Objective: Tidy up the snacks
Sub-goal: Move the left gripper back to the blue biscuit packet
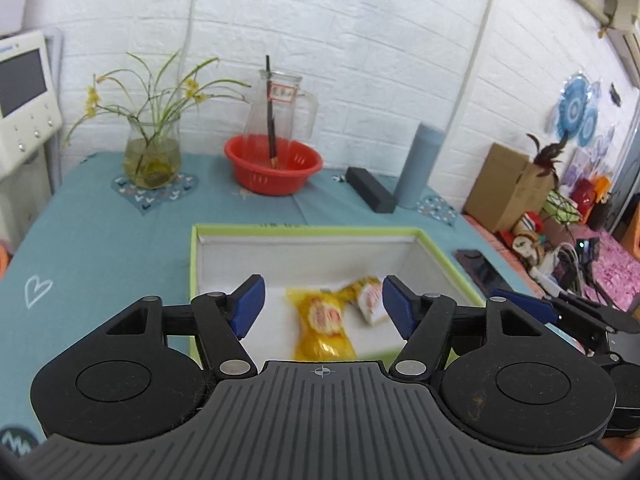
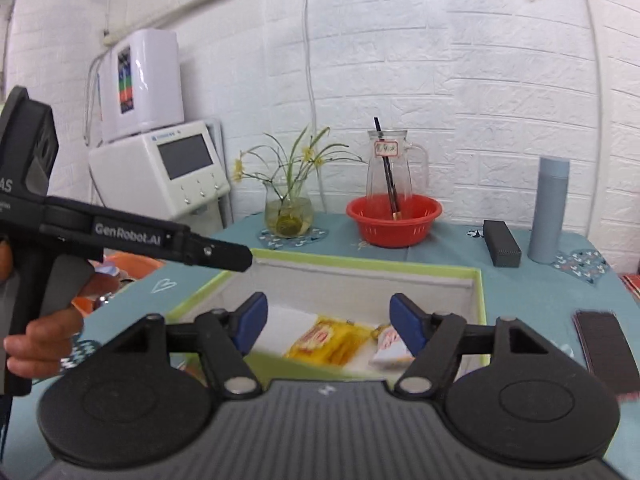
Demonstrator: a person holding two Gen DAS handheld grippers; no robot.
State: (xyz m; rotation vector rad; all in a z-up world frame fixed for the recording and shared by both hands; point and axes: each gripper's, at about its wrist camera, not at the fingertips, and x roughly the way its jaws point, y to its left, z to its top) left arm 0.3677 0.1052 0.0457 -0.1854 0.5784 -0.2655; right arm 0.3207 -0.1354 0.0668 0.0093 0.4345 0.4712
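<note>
Both pairs of blue-padded fingers stand apart with nothing between the pads: the left gripper (image 1: 323,306) and the right gripper (image 2: 328,326) each hover open above the near edge of a shallow box (image 1: 436,250) with a lime-green rim and white inside. Two snack packets lie on the box floor, touching or nearly touching: a yellow packet (image 1: 322,326) with a red and white label, and just to its right a smaller white and orange packet (image 1: 370,300). Both are somewhat blurred, so the print cannot be read. In the right wrist view the left gripper's black body reaches in from the left edge over the box's far left corner, and a person's hand (image 2: 42,338) grips its handle. The box sits on a table covered with a teal cloth (image 1: 104,240) that bears a white heart outline. Behind the box, by the white brick wall, stand a red plastic basket (image 1: 274,168) with a clear glass pitcher (image 1: 280,108) just behind or in it and a dark stick leaning inside, a glass vase (image 1: 152,156) of green stems with yellow flowers to the left, and a black oblong case (image 1: 370,194) beside a tall pale blue flask (image 1: 418,166) to the right. A dark phone (image 2: 604,350) lies flat on the cloth right of the box. A white machine (image 2: 168,168) with a screen stands off the table's far left.
</note>
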